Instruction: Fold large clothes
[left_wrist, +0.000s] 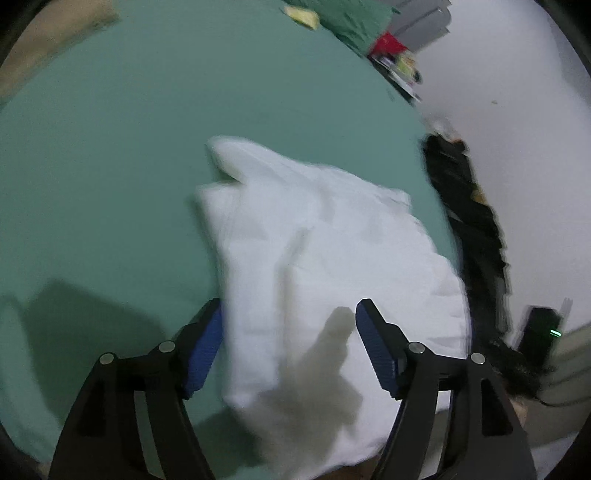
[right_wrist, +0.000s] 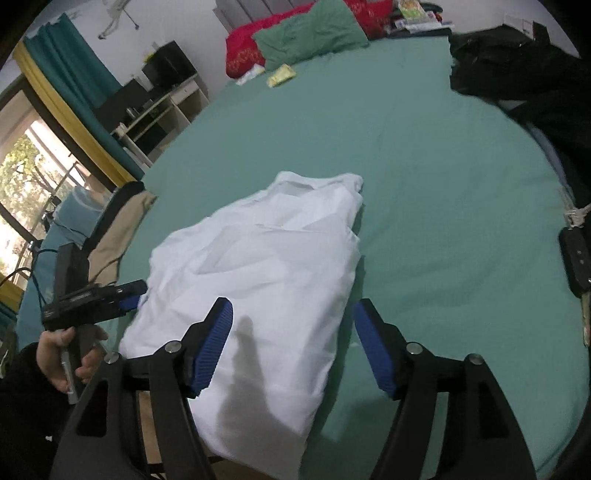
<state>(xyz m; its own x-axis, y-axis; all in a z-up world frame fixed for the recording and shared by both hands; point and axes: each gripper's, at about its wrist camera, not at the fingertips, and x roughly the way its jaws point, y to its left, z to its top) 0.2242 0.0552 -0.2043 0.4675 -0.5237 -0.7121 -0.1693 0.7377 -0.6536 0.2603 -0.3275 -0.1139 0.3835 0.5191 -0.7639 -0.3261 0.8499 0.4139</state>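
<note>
Two grippers: I hold one in each hand, both tilted down at the bed.
Left gripper: my jaws stand wide apart with nothing pinched; the blue pads hang over the near part of the garment, the left pad at its edge, the right one above the cloth.
Right gripper: jaws spread as well, pads clear of the fabric; the left pad sits over the cloth and the right pad over bare sheet just beside it.
Garment: a white piece, lying in a loosely folded heap on the green sheet, at the near edge of the bed, between and ahead of both tools. Its far end bunches into a rumpled point; creases run across the middle.
Shadows: each gripper casts a grey finger-shaped shadow on the white cloth.
Left view: blurred, so the garment's edges look smeared there, and I cannot say how many layers it has.
Hand: in the right view my left hand grips the other tool's handle, at the garment's left side.
Pillows: a green pillow and a red pillow lie at the far end.
Dark clothes: heaped on the bed's far right.
Keys: on the sheet at the right edge.
</note>
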